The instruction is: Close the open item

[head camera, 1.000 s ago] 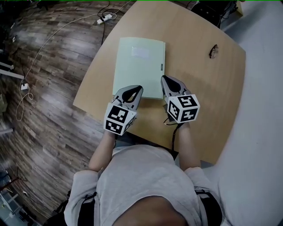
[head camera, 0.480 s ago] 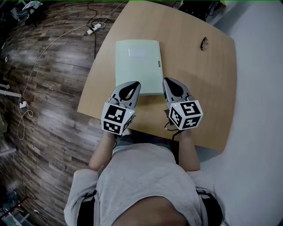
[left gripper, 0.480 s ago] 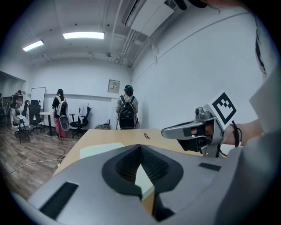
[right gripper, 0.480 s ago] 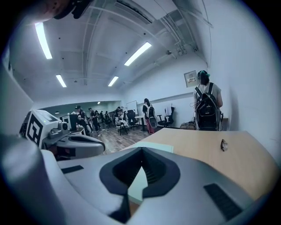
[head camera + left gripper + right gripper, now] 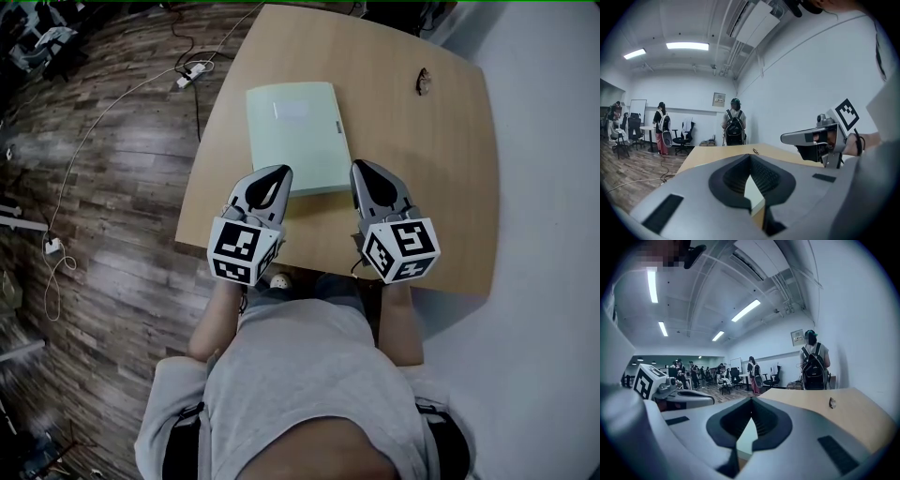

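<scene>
Closure looks already done: the pale green flat folder [image 5: 293, 138] lies shut on the light wooden surface [image 5: 412, 169], in its left half, with no cover lifted or gaping. I judge that little is left beyond drawing the tools away.

At the far left, a white power strip [image 5: 192, 70] with its cable sits on the dark plank floor [image 5: 103, 187]. The left gripper [image 5: 279, 172] hangs over the folder's near left corner, its jaws closed together with nothing between them. The right gripper [image 5: 361, 167] hangs just right of the folder's near right corner, its jaws likewise pressed together and empty. Far right on the surface, well apart from the folder, lies a small dark object [image 5: 423, 81], too small to identify.

Against the picture from a second ago, the folder is just as shut and has not shifted on the surface. Both marker cubes loom larger and sit nearer the person, which reads as both grippers lifting and pulling back from the folder's near edge.
</scene>
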`<state>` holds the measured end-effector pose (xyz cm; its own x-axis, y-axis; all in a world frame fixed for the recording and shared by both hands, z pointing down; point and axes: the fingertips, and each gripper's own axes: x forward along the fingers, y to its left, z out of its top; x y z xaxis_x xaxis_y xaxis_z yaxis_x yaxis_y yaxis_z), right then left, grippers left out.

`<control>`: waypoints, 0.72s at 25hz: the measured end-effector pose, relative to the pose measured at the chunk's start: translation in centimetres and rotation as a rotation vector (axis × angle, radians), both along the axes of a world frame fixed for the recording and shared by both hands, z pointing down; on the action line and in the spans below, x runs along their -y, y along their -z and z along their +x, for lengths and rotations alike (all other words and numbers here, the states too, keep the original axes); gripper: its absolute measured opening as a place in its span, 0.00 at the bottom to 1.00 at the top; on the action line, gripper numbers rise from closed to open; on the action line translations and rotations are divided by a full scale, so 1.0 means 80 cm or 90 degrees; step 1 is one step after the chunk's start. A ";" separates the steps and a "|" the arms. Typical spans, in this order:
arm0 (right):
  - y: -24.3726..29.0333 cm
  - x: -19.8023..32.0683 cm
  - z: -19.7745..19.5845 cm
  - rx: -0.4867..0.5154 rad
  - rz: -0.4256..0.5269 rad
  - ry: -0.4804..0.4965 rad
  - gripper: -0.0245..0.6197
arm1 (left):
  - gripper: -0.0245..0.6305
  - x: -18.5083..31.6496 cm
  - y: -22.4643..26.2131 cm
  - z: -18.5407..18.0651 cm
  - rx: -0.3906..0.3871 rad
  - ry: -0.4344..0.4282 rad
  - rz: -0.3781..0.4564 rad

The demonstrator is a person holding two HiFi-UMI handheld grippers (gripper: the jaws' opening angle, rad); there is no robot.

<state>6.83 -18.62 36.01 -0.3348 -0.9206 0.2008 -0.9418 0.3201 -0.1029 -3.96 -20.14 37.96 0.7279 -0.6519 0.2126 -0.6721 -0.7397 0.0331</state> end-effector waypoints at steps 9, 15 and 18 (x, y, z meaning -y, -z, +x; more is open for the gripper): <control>0.024 -0.037 -0.023 0.003 0.045 -0.022 0.05 | 0.06 -0.023 0.028 -0.024 -0.025 -0.010 0.038; 0.031 -0.053 -0.027 0.008 0.061 -0.027 0.05 | 0.06 -0.037 0.037 -0.029 -0.033 -0.012 0.051; 0.033 -0.055 -0.031 0.009 0.069 -0.029 0.05 | 0.06 -0.039 0.040 -0.034 -0.037 -0.009 0.058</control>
